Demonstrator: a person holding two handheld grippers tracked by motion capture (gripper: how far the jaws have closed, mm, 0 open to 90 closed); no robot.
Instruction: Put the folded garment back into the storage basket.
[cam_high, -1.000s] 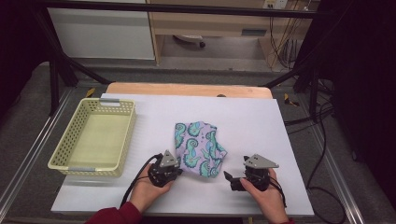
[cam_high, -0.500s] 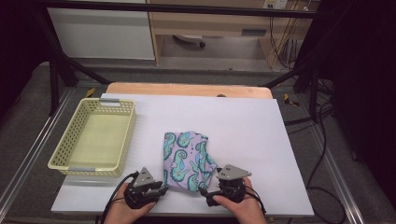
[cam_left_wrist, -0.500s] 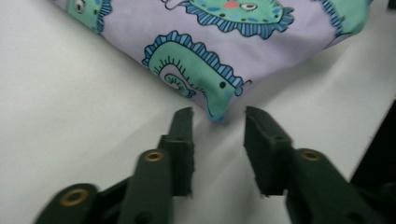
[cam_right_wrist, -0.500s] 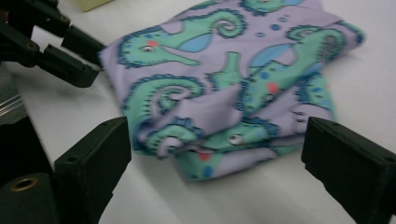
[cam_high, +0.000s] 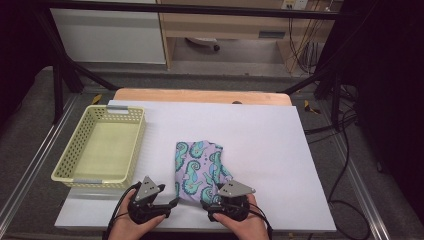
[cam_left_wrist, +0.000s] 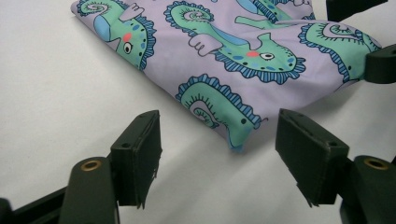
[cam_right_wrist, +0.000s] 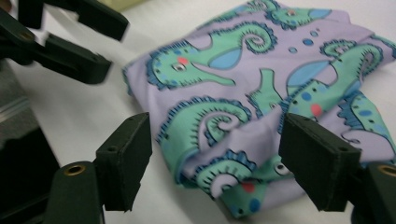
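Note:
A folded lilac cloth with green seahorses (cam_high: 200, 167) lies on the white table (cam_high: 270, 145), close to the near edge. My left gripper (cam_high: 172, 203) rests at the cloth's near left corner, and its jaws have just been opening. In the left gripper view the left gripper (cam_left_wrist: 224, 156) stands open, with the cloth (cam_left_wrist: 233, 56) corner just ahead of the gap, untouched. My right gripper (cam_high: 206, 205) sits at the near right corner, and its jaws have just been closing. In the right gripper view the cloth (cam_right_wrist: 243, 93) fold lies between the right gripper (cam_right_wrist: 224, 161) pads, which stand off it.
A pale yellow mesh basket (cam_high: 90, 181) stands at the left of the table. The two grippers face each other a short way apart, the left gripper (cam_right_wrist: 70, 56) near the right one. A wooden strip (cam_high: 200, 95) edges the far side.
Both hands have come toward the near edge and to the left, and the cloth has shifted with them. The left jaws went from shut to open. The right jaws have narrowed.

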